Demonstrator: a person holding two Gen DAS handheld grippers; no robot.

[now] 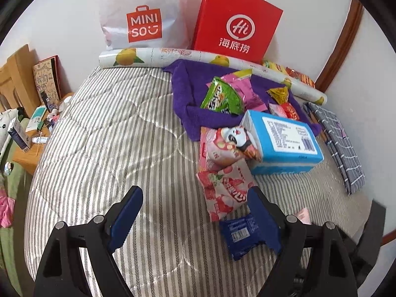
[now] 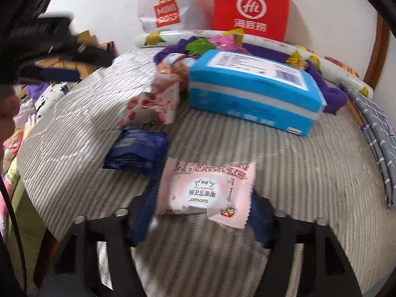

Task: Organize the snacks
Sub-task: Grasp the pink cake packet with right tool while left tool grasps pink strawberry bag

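Snacks lie on a striped quilt. My left gripper hovers open over the quilt with nothing between its fingers. A dark blue packet lies beside its right finger, and a strawberry-print packet lies just ahead. My right gripper is low over the quilt, its blue pads against both sides of a pale pink snack packet. Beyond it are the dark blue packet, the strawberry packet and a big blue box. A green packet rests on a purple towel.
A white Miniso bag and a red paper bag lean on the wall behind a lemon-print roll. A grey checked cloth lies at the right edge. A cluttered wooden nightstand stands to the left.
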